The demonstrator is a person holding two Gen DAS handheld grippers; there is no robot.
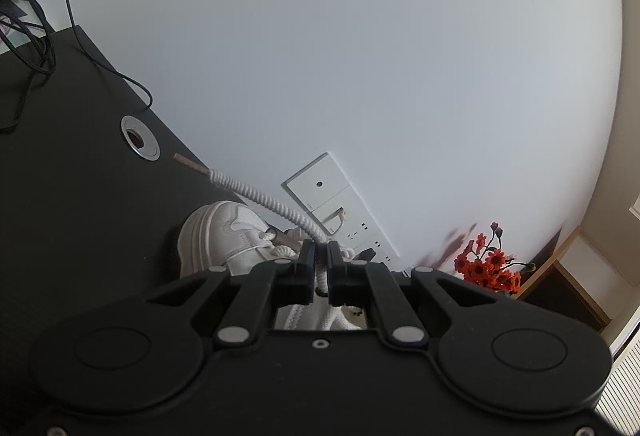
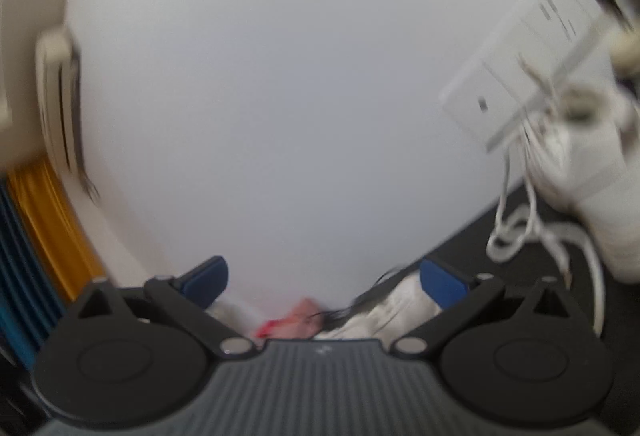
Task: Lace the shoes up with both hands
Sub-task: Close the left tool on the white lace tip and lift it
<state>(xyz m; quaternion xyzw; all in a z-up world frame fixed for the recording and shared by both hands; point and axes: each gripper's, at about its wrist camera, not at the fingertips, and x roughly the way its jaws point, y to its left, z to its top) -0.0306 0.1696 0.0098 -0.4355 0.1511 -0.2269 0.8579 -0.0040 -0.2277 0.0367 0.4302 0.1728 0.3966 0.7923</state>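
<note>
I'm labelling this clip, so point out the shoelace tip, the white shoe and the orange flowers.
shoelace tip (image 1: 191, 163): left wrist view, on the tan aglet.
white shoe (image 1: 224, 232): left wrist view, on its side panel.
orange flowers (image 1: 490, 268): left wrist view, on the blooms.

Matt black desk (image 1: 72, 172), woven cloth lace (image 1: 264, 198).

blk desk (image 1: 60, 164) | cables (image 1: 36, 16) | wall sockets (image 1: 340, 208) | orange flowers (image 1: 490, 268)

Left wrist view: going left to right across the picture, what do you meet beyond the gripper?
Black cables → round desk grommet → white shoe → wall socket plate → orange flowers.
</note>
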